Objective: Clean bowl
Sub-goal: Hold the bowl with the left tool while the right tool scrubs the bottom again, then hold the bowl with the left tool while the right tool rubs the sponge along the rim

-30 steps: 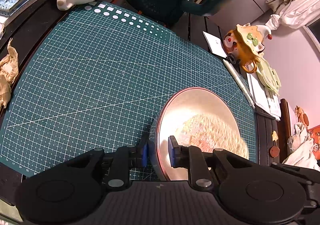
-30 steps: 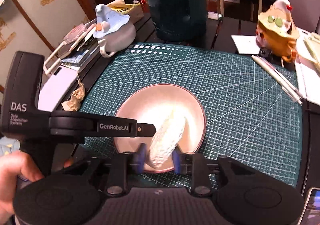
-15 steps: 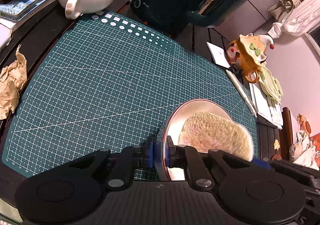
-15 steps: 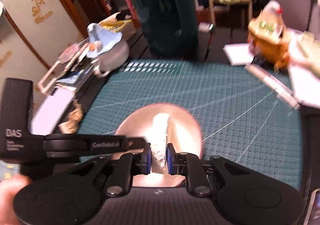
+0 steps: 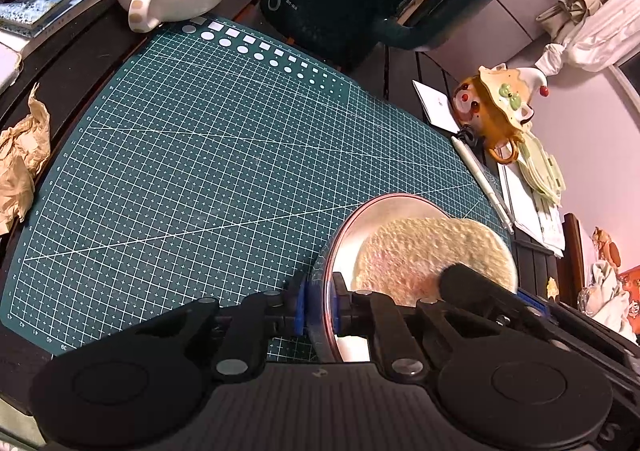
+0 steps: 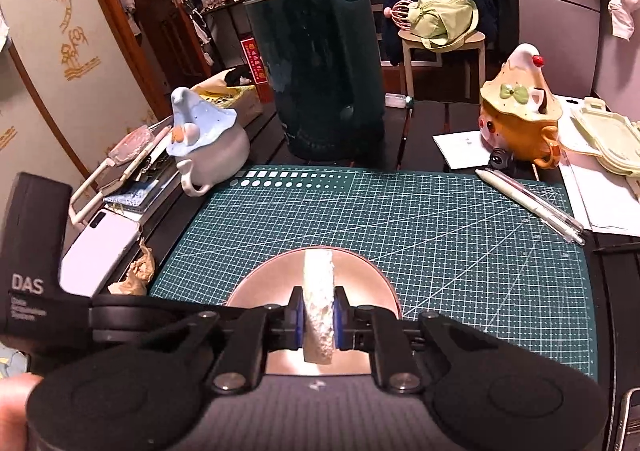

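A shallow pink-rimmed bowl (image 5: 352,235) rests on the green cutting mat (image 5: 200,171). My left gripper (image 5: 319,307) is shut on the bowl's near rim. My right gripper (image 6: 317,315) is shut on a round cream sponge (image 6: 318,283), held on edge inside the bowl (image 6: 360,275). In the left wrist view the sponge (image 5: 424,255) covers much of the bowl's inside, with the right gripper's black body over its lower right. The left gripper's arm (image 6: 120,317) crosses the lower left of the right wrist view.
A dark green appliance (image 6: 320,67) stands behind the mat. A blue-lidded white teapot (image 6: 204,143) is at the back left, an orange figurine pot (image 6: 520,119) at the back right. Pens (image 6: 532,207) lie along the mat's right edge. Crumpled paper (image 5: 20,159) lies left.
The sponge has swept across the bowl's inside and turned from slanted to edge-on. The left gripper has kept its hold on the rim while both views shifted slightly.
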A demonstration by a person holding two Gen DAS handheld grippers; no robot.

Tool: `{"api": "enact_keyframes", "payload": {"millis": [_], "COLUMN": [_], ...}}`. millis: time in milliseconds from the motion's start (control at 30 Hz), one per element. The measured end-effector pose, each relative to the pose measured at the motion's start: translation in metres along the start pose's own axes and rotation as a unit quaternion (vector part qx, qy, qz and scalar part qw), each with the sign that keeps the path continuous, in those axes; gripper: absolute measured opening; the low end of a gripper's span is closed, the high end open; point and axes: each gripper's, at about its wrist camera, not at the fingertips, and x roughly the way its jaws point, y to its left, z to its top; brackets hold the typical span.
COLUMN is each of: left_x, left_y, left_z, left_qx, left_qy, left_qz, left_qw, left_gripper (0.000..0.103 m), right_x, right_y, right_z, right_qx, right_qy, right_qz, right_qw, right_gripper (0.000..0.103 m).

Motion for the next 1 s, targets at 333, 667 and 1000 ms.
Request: {"api": "enact_keyframes", "payload": {"millis": [333,667,1000], "left_x": [0.000,0.002,0.002], "left_y": [0.000,0.000,0.001], "left_z": [0.000,0.000,-0.001], "left_qx": [-0.002,0.002,-0.007], "left_qy": [0.006,0.013,0.019], "left_qz": [0.003,0.003,0.003], "left_qw": [1.0000,0.9999,0.9998], "left_gripper": [0.011,0.011,0.011], "right_x": [0.011,-0.040,0.014], "right_y": [0.006,0.009,0.009], "right_z": [-0.002,0.010,-0.001], "right_qx": [-0.034,-0.051,-0.028], "right_qy": [0.027,-0.044,0.042], "right_qz": [-0.058,-0.079,-0.018], "right_qw": [0.997,0.995,0.999], "right_gripper": [0.012,0.012,0.012]}}
